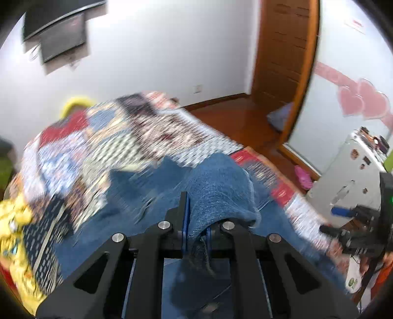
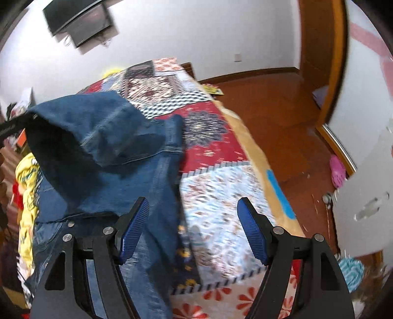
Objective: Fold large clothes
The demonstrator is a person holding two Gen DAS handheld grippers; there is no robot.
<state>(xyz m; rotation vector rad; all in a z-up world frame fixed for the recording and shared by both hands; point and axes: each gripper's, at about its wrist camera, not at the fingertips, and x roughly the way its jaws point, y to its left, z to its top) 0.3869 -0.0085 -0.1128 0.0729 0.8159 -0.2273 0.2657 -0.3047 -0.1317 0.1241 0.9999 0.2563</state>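
A blue denim garment (image 2: 103, 147) lies on the patchwork quilt (image 2: 221, 196) of a bed. One part of it is lifted into a hanging fold at the left of the right wrist view. In the left wrist view my left gripper (image 1: 196, 220) is shut on a fold of that denim (image 1: 216, 186), which drapes over and hides its right finger. The picture there is blurred by motion. My right gripper (image 2: 194, 230) stands open above the garment's right edge. Its blue pads (image 2: 133, 230) are wide apart and hold nothing.
A yellow garment (image 2: 27, 176) lies at the quilt's left side. The bed's right edge drops to a wooden floor (image 2: 282, 117) with a pink slipper (image 2: 337, 171) and a white cabinet (image 2: 363, 201). A screen (image 2: 78, 19) hangs on the far wall beside a wooden door (image 2: 319, 49).
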